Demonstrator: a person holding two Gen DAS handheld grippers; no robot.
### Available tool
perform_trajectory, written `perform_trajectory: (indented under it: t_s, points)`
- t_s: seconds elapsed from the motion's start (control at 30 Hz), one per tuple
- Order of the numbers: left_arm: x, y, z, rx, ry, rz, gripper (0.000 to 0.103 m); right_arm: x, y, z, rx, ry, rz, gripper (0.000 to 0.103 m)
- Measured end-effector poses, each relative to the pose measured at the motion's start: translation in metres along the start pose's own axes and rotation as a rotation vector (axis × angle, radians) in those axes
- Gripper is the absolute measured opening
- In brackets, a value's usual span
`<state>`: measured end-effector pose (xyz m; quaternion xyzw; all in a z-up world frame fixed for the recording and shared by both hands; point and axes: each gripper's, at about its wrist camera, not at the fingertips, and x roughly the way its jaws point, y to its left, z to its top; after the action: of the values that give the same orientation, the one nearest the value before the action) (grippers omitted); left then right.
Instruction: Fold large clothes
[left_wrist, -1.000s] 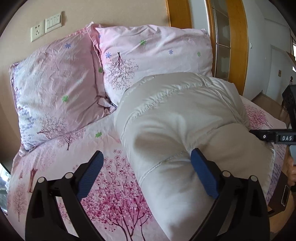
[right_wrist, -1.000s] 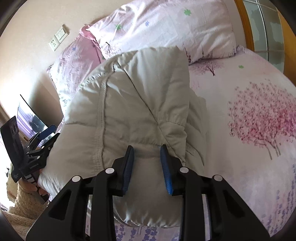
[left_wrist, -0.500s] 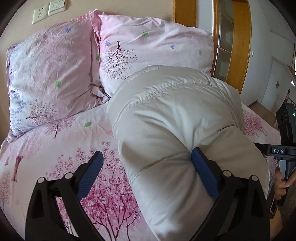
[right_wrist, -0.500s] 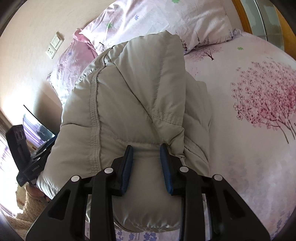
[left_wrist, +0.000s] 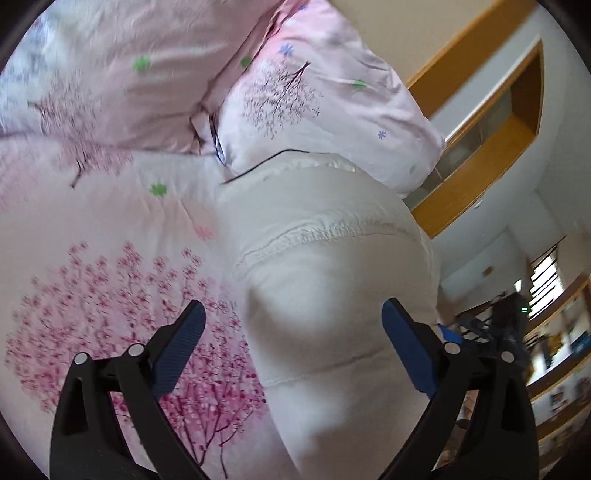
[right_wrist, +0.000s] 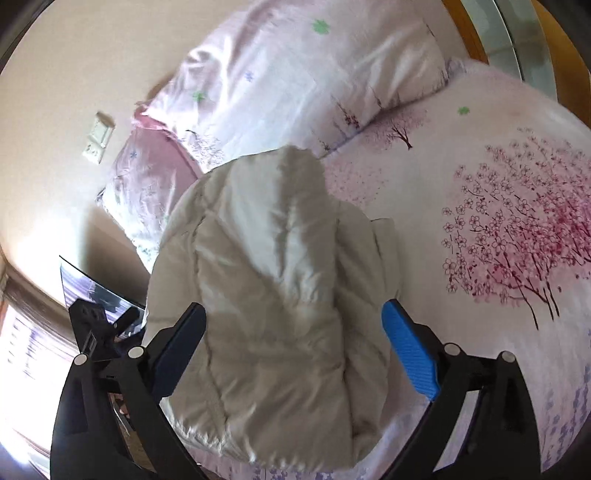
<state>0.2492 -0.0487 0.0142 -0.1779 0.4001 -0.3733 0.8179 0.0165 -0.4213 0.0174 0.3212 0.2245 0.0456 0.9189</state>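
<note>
A puffy white quilted jacket (left_wrist: 332, 280) lies folded in a thick bundle on the pink blossom-print bed sheet (left_wrist: 110, 240). In the left wrist view my left gripper (left_wrist: 293, 347) is open, its jaws wide around the near bulge of the jacket, the left pad over the sheet. In the right wrist view the jacket (right_wrist: 273, 295) lies between and beyond the jaws of my right gripper (right_wrist: 293, 347), which are opening wide; neither pad presses the fabric. Each gripper shows at the edge of the other's view: the right one (left_wrist: 491, 328), the left one (right_wrist: 99, 332).
Two pink floral pillows (left_wrist: 325, 99) (right_wrist: 295, 70) lean against the wall at the head of the bed. A wooden door frame (left_wrist: 480, 147) and shelves (left_wrist: 561, 369) stand to the right. Wall sockets (right_wrist: 98, 136) and a dark screen (right_wrist: 92, 291) are on the left.
My right gripper was shut on a fold of the jacket; its jaws now stand wide and it has drawn back a little. My left gripper has rolled and shifted, tilting its view.
</note>
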Motion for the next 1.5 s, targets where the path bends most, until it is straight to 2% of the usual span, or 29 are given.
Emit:
perform_trajectory:
  t_s: [0.07,0.2,0.23,0.27,0.3,0.4,0.53,0.63,0.7,0.77,0.8,0.87,1.03,1.17,1.33,1.5]
  points:
    - [0.005,0.0,-0.001,-0.004,0.016,-0.001,0.097,0.001,0.0,0.01,-0.004,-0.038,-0.048,0.087]
    - [0.017,-0.003,-0.002,0.007,0.049,-0.003,0.097,0.013,0.003,0.035,0.01,-0.046,0.005,0.079]
    - [0.018,-0.004,-0.002,0.009,0.052,-0.006,0.097,0.016,0.002,0.039,0.011,-0.041,0.007,0.068]
    - [0.02,-0.005,-0.002,0.011,0.054,-0.011,0.098,0.026,0.003,0.044,0.002,-0.023,0.01,0.037]
    - [0.022,-0.006,-0.002,0.011,0.054,-0.014,0.098,0.032,0.002,0.046,-0.001,-0.009,0.005,0.026]
    - [0.025,-0.008,-0.001,0.012,0.056,-0.029,0.1,0.05,-0.01,0.042,0.026,0.034,-0.114,0.022]
    - [0.026,-0.013,0.0,0.025,0.056,-0.041,0.1,0.062,-0.031,0.038,0.103,0.085,-0.142,0.022]
    - [0.03,-0.015,0.001,0.033,0.076,-0.041,0.1,0.053,-0.023,0.039,0.054,0.087,-0.137,0.023]
    - [0.034,-0.014,-0.001,0.031,0.097,-0.056,0.1,0.042,-0.022,0.039,0.057,0.086,-0.11,0.04]
    - [0.036,-0.011,-0.003,0.021,0.102,-0.072,0.101,0.026,-0.025,0.036,0.063,0.074,-0.077,0.094]
    - [0.036,-0.01,-0.004,0.013,0.101,-0.082,0.101,0.02,-0.024,0.035,0.063,0.054,-0.069,0.1]
    - [0.036,-0.007,-0.005,0.004,0.107,-0.102,0.101,0.008,-0.026,0.032,0.057,0.053,-0.07,0.102]
    - [0.036,-0.005,-0.005,0.003,0.129,-0.121,0.101,0.016,-0.039,0.026,0.09,0.208,0.001,0.102]
    - [0.039,-0.005,-0.005,-0.02,0.16,-0.156,0.101,0.034,-0.051,0.016,0.163,0.344,0.171,0.102]
    - [0.041,-0.007,-0.003,-0.017,0.178,-0.146,0.101,0.056,-0.06,0.008,0.213,0.444,0.231,0.102]
    - [0.046,-0.007,0.001,-0.007,0.202,-0.144,0.101,0.065,-0.056,0.007,0.186,0.503,0.282,0.102]
